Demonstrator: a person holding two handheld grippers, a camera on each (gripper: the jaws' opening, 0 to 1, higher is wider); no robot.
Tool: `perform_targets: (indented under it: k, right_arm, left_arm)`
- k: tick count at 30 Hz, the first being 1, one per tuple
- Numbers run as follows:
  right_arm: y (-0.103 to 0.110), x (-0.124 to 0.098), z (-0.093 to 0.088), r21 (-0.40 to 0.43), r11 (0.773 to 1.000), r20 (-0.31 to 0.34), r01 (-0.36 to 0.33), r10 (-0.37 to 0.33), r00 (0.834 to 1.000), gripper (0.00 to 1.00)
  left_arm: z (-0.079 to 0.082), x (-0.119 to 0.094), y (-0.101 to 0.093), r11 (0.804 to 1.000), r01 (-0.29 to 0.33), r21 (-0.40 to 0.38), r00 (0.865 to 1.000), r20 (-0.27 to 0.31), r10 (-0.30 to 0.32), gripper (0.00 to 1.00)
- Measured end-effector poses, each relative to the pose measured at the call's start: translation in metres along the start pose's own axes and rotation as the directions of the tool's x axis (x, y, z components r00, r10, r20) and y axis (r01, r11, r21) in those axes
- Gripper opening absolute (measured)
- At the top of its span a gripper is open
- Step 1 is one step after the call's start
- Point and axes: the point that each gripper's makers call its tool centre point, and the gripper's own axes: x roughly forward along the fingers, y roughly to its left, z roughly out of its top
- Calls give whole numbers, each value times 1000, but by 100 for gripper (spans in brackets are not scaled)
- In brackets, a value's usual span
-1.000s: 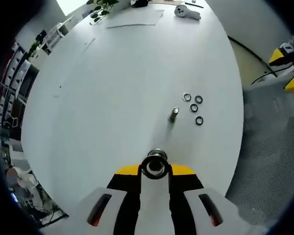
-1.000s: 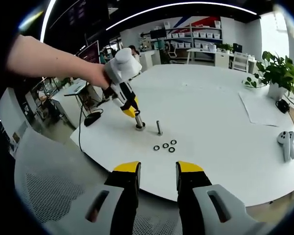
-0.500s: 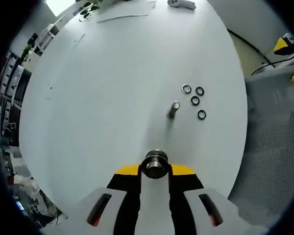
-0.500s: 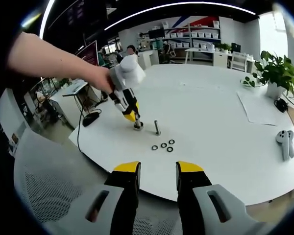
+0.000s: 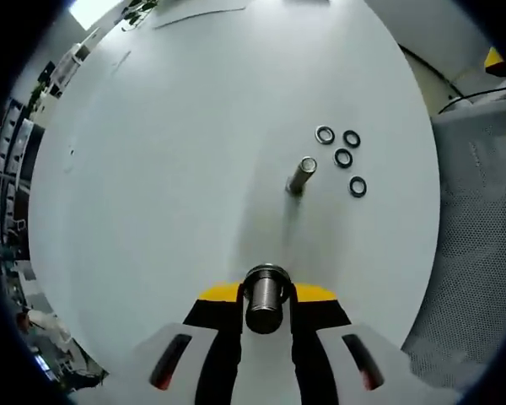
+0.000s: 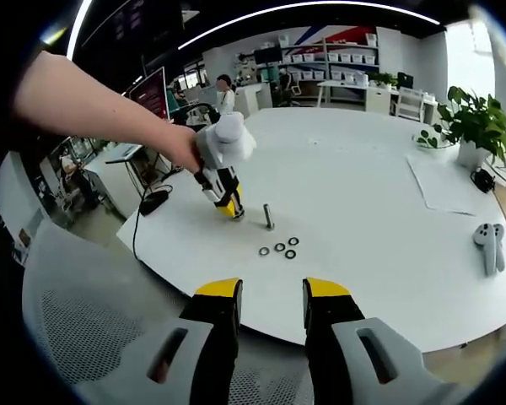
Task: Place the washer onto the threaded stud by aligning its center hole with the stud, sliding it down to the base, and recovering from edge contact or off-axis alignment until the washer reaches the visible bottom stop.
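**Left gripper clamps a metal cylinder at the table, washers wait beside the stud**

In the left gripper view, the left gripper (image 5: pixel 266 297) has its yellow-tipped jaws pressed in against a short metal cylinder (image 5: pixel 266 297), gripped and seen end-on from above. Beyond it stands the threaded stud (image 5: pixel 301 175), upright on the white table (image 5: pixel 169 152) and leaning a touch in this fisheye picture. Just to the stud's right lie four washers (image 5: pixel 342 159) in a loose cluster, flat on the tabletop, close to the stud but not touching it. None of them sits on the stud.

Over to the right gripper view: the right gripper (image 6: pixel 270 295) hangs off the near edge of the table, its jaws parted with a plain gap between them and nothing held. Across the table, the person's hand (image 6: pixel 181 148) holds the left gripper (image 6: pixel 228 207) tilted down, its tip at the tabletop just to the left of the stud (image 6: pixel 269 216). The washers (image 6: pixel 279 248) lie nearer the camera than the stud, in a small group. Whether the cylinder touches the table from here, I cannot tell.

A potted plant (image 6: pixel 475 126) stands at the far right of the table, a sheet of paper (image 6: pixel 445 184) lies in front of it, and a white controller (image 6: pixel 487 243) rests near the right edge. Mesh chair backs (image 6: pixel 93 337) show below the table edge.
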Motion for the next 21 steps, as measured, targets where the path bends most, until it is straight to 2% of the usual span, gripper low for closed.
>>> perform_targets:
  k: [6, 10, 14, 21]
  right_arm:
    - [1, 0, -1, -3, 1000, -5, -5, 5, 1000, 31]
    - [3, 0, -1, -2, 1000, -8, -12, 12, 1000, 31]
    - [5, 0, -2, -8, 1000, -13, -22, 22, 1000, 31]
    - [9, 0, -3, -8, 999, -14, -45, 45, 999, 31]
  left_arm:
    - [0, 0, -4, 999, 1, -47, 1000, 21, 0, 21]
    - [-4, 4, 7, 998, -47, -30, 999, 26, 48, 27]
    - [3, -4, 5, 995, -60, -75, 995, 74, 65, 28]
    - [-3, -32, 6, 986, -95, -140, 983, 143, 115, 28]
